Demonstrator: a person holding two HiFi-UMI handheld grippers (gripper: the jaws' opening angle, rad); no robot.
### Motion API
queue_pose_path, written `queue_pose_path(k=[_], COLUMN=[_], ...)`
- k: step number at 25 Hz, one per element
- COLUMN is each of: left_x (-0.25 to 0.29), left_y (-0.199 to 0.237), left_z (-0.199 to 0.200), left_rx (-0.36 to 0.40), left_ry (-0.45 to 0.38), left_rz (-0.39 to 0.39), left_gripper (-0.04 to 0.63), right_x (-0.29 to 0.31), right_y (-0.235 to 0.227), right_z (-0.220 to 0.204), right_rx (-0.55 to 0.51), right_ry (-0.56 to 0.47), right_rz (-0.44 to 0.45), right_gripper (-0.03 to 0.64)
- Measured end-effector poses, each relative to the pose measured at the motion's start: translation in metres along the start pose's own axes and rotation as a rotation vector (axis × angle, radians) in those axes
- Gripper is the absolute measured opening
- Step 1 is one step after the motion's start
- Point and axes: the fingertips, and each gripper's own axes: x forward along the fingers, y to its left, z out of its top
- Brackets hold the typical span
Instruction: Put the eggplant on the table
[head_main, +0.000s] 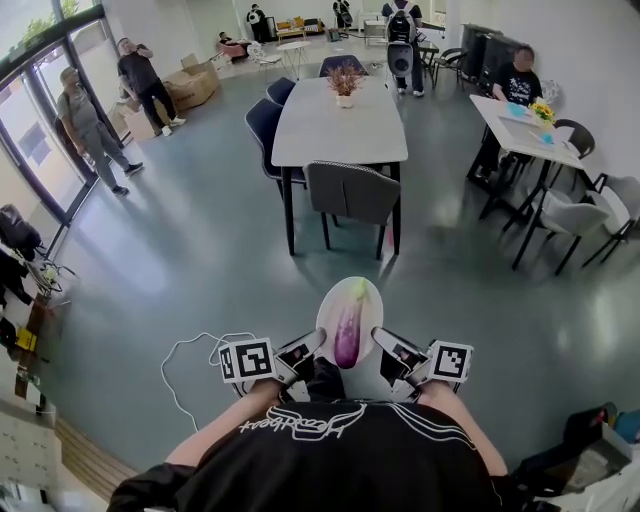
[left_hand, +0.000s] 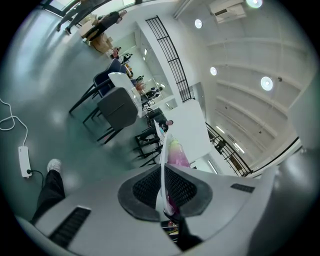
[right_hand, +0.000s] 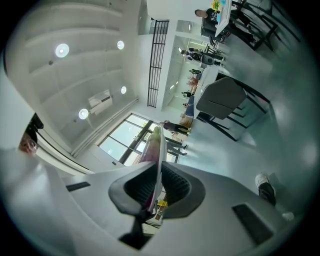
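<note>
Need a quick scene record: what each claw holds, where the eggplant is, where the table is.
left claw: shut on the plate's left rim
right claw: shut on the plate's right rim
plate: white, held in the air over the floor
eggplant: purple, lying on the plate
table: ahead, chairs around it, plant on top
task state: eggplant not yet on the table

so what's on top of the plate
A purple eggplant lies along the plate, its pale end pointing away from the person. The left gripper and right gripper clamp opposite rims. Whatever is under the plate is covered.
</note>
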Motion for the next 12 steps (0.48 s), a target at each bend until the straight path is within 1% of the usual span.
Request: queue_pose_path(k=[5, 12], left_x=[0.011, 0.024], left_y=[0.001, 0.012], left_z=[-0.002, 0.011], left_rx=[-0.005, -0.02], left_ry=[0.022, 0.029], left_rz=[-0.01, -0.016], left_gripper=[0.025, 0.025], right_x=[-0.007, 0.004], right_y=[-0.006, -0.02], right_z=[0.007, 0.019], right_rx=[0.0, 0.008], right_ry=[-0.019, -0.023], right_rz=[-0.022, -0.036], right_gripper=[0.018, 0.019])
